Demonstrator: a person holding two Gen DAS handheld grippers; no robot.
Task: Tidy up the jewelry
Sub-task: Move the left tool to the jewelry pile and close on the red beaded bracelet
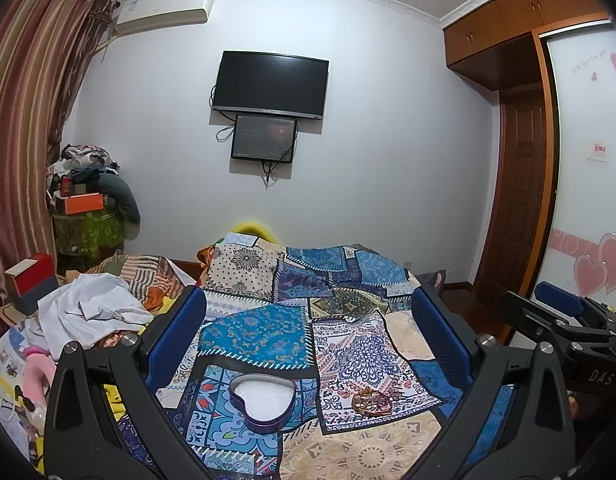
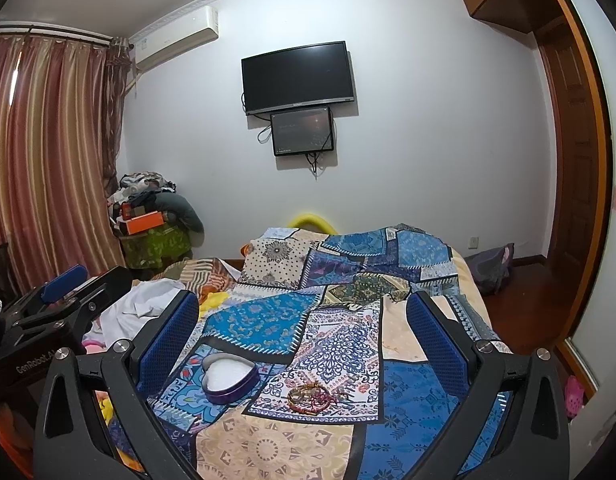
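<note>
Left gripper (image 1: 308,320): jaws wide apart, empty, above patchwork bedspread (image 1: 348,452). Heart-shaped tin (image 1: 264,400), open with white lining, lies on the spread; bracelet pile (image 1: 374,400) just right of it, apart. Right gripper (image 2: 304,320): jaws apart, empty.

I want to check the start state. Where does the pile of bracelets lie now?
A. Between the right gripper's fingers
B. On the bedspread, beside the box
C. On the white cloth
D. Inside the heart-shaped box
B: the bracelets lie on the patchwork bedspread, apart from the heart-shaped box, which holds only white padding; both grippers are open and empty.
</note>
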